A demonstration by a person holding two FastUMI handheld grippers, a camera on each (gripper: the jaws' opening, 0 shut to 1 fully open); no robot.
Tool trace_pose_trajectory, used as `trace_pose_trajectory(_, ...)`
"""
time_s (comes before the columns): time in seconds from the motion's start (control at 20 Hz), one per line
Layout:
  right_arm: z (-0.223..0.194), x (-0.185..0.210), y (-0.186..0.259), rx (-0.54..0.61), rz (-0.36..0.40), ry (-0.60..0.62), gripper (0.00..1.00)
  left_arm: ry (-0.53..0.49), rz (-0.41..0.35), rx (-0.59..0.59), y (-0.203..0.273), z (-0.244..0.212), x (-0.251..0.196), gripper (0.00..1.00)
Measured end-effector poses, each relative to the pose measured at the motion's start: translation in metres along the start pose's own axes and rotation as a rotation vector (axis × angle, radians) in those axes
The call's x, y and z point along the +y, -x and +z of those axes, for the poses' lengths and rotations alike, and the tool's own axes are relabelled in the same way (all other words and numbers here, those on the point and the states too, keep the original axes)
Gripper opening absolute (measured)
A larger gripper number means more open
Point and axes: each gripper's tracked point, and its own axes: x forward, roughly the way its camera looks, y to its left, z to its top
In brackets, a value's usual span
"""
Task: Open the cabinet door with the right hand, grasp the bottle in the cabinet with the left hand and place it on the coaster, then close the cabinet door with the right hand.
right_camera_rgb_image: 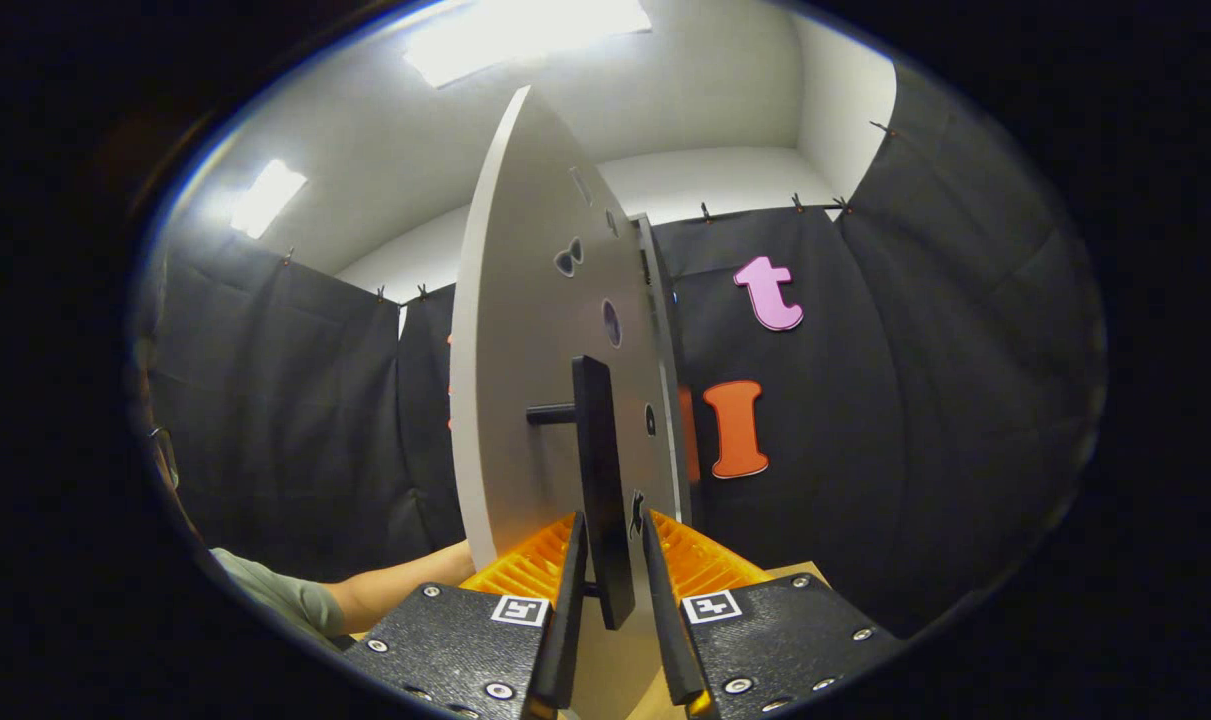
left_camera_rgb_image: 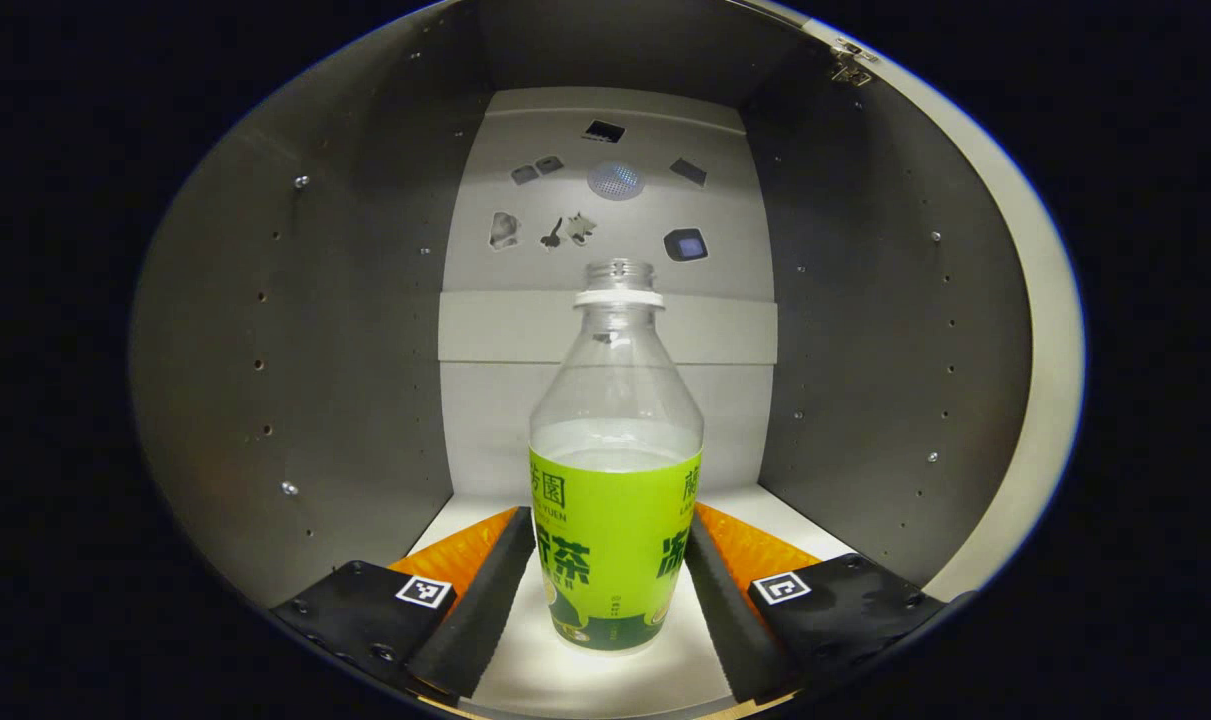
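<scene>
Inside cabinet (left_camera_rgb_image: 265, 330), left fingers (left_camera_rgb_image: 485, 590) spread around bottle (left_camera_rgb_image: 615, 500), right fingers (right_camera_rgb_image: 565, 610) pinching door handle (right_camera_rgb_image: 600, 480)

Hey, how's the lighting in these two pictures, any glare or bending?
Left gripper view: dim grey cabinet walls, a bright patch on the white shelf under the clear green-labelled bottle. Right gripper view: ceiling lights blown out, the white cabinet door bowed by the fisheye.

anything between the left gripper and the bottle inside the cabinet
Nothing visible. The bottle stands upright on the cabinet floor, right between the left gripper's open fingers, with only bare shelf around it. The right gripper straddles the handle of the open cabinet door, keeping it out of the way.
</scene>
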Motion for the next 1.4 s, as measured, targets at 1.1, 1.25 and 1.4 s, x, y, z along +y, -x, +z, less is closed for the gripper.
trace_pose_trajectory(1.1, -0.003, -0.012, -0.006, -0.012, -0.106, -0.117, 0.36, -0.074, 0.043, -0.102, 0.209, 0.02, 0.09, 0.82)
trace_pose_trajectory(1.25, -0.003, -0.015, -0.006, -0.021, -0.123, -0.119, 0.39, -0.079, 0.076, -0.103, 0.237, 0.013, 0.117, 0.82)
trace_pose_trajectory(1.4, 0.0, -0.015, -0.009, -0.042, -0.127, -0.131, 0.44, -0.066, 0.112, -0.107, 0.264, 0.004, 0.144, 0.84)
